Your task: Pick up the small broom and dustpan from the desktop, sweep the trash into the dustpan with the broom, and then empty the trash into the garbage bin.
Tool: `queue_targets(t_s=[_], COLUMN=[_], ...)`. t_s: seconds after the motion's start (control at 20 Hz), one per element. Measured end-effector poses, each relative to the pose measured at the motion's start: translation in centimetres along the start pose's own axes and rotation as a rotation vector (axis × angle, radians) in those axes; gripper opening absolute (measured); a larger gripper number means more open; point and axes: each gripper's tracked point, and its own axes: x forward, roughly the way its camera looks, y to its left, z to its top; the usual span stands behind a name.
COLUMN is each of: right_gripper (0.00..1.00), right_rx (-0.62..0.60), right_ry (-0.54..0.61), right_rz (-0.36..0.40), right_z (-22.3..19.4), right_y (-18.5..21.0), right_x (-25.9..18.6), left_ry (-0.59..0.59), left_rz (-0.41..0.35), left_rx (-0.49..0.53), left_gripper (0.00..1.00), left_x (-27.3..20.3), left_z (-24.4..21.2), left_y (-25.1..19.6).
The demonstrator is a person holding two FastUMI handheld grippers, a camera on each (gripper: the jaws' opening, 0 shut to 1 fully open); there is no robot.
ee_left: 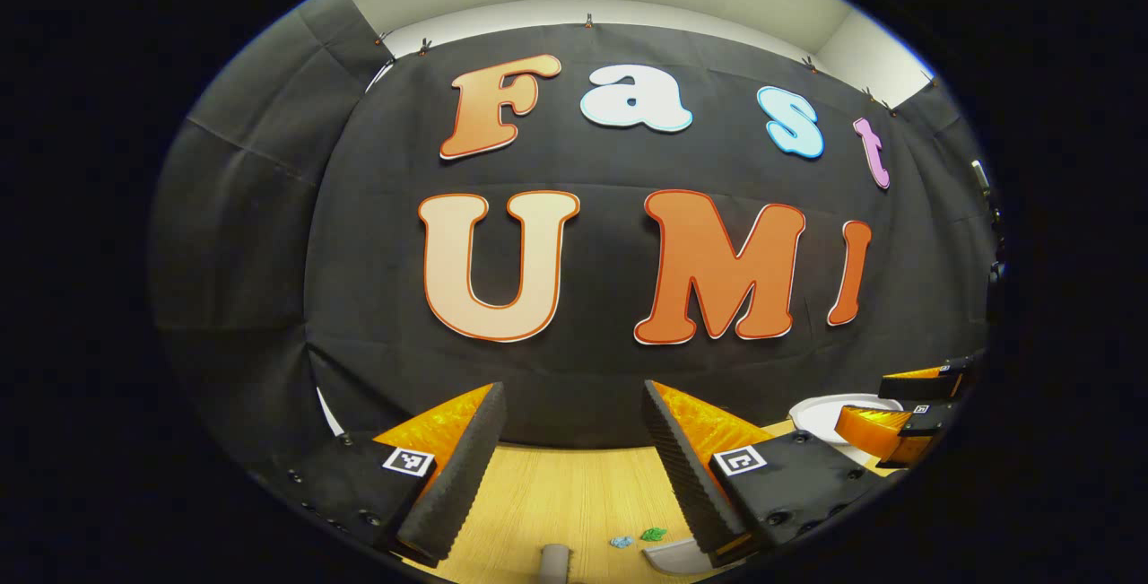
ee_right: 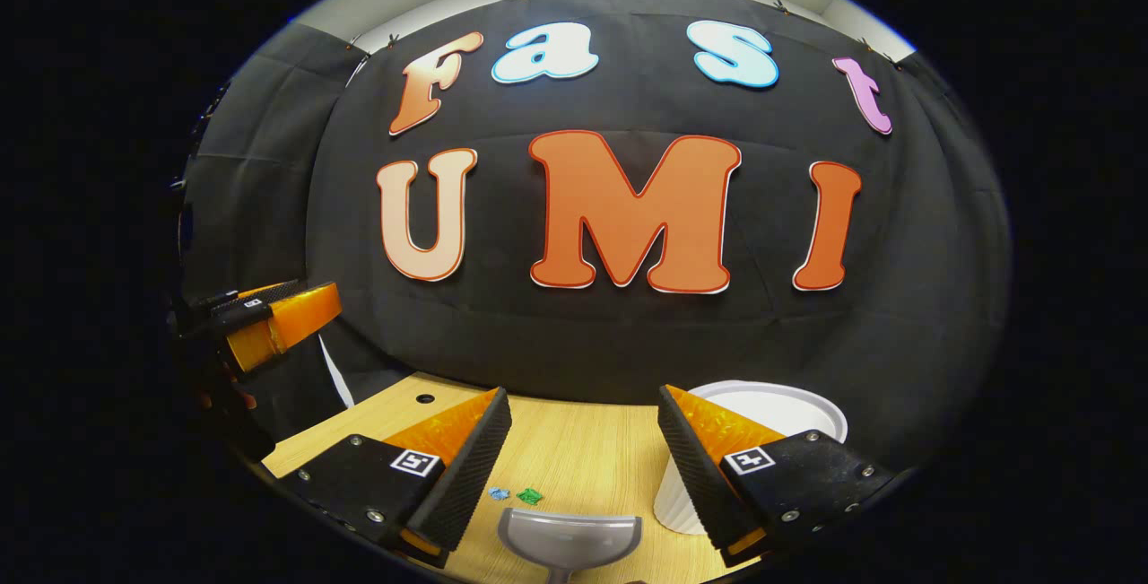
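My left gripper [ee_left: 572, 400] stands open above the wooden desk [ee_left: 556, 485], nothing between its fingers. Below it lie a blue scrap [ee_left: 621, 542] and a green scrap [ee_left: 653, 534], beside a pale grey dustpan edge [ee_left: 673, 559]. A grey round handle end [ee_left: 556, 563] pokes in at the bottom; I cannot tell which tool it belongs to. My right gripper [ee_right: 583, 396] is open too, over the grey dustpan [ee_right: 569, 537], with the blue scrap [ee_right: 499, 493] and green scrap [ee_right: 529, 496] just beyond the pan. The white ribbed garbage bin [ee_right: 780, 409] stands behind the right finger.
The white bin [ee_left: 830, 418] sits at the desk's right in the left gripper view, with the right gripper [ee_left: 897, 406] hovering by it. The left gripper [ee_right: 269, 324] hangs at the far left of the right gripper view. A small round hole [ee_right: 425, 398] marks the desk [ee_right: 583, 458]. The black wall closes the back.
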Motion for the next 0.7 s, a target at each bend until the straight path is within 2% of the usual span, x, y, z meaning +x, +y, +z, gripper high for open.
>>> queue_targets(t_s=[0.35,0.6,0.7], right_gripper=[0.99,0.99,0.99], right_rx=[-0.004,-0.017,-0.011], right_ry=[0.075,0.157,0.204], right_rz=[0.061,0.143,0.172], right_z=[-2.4,-5.2,-6.9], right_y=[-0.7,-0.7,-0.4], right_x=[-0.3,-1.1,-1.2], left_ry=[0.08,0.169,0.247], left_rz=[0.029,0.113,0.127], left_rx=[-0.023,-0.017,-0.026], left_gripper=[0.98,0.98,0.97], left_x=[-0.7,-2.4,-3.2], left_z=[-2.4,-5.5,-7.8], left_y=[-1.2,-1.0,-0.7])
